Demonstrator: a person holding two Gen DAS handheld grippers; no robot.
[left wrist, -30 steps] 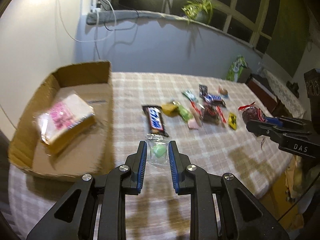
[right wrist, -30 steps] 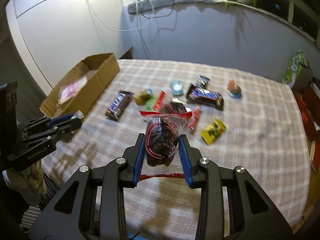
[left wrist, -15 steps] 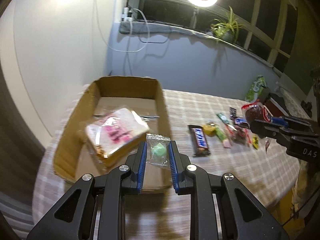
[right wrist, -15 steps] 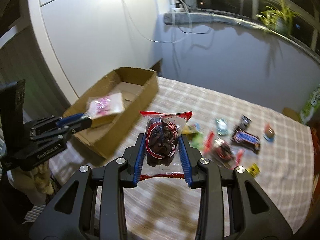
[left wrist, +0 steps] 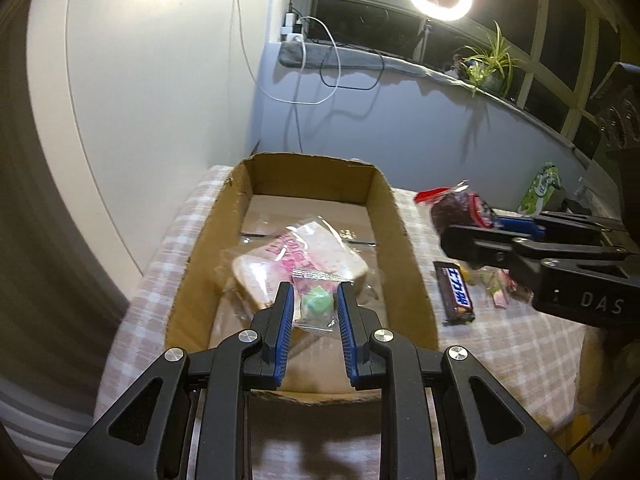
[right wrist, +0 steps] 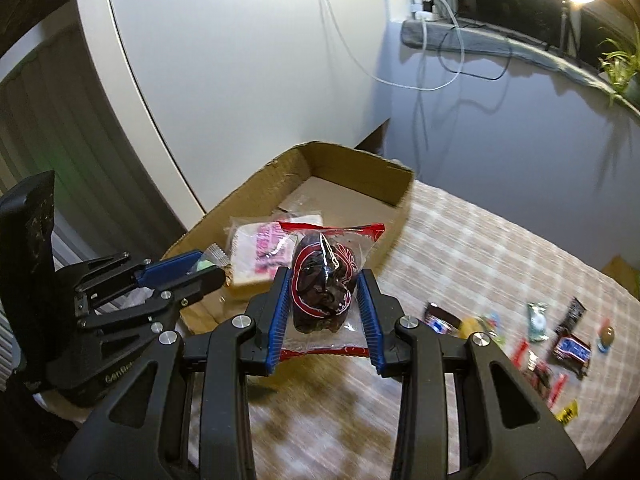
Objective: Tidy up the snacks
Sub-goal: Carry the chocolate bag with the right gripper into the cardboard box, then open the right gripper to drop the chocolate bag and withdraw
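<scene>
Ribbed blue fingers (left wrist: 285,322) of our left gripper (left wrist: 313,308) pinch a crinkly clear packet with a green candy (left wrist: 316,303) above the open cardboard box (left wrist: 404,248), where a plastic-wrapped pink-printed sandwich (left wrist: 298,258) lies. Our right gripper (right wrist: 325,302) clamps a glossy red-edged bag of dark lumpy fruit (right wrist: 322,284) beside the box over the checked bench (right wrist: 480,248). Loose snacks (right wrist: 568,344) at the far right look blurred, so we cannot read their wrappers.

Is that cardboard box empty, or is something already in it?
Not empty. The open-topped cardboard box already holds one clear-wrapped packet with pink print, lying on its floor; the rest of the floor looks bare.
</scene>
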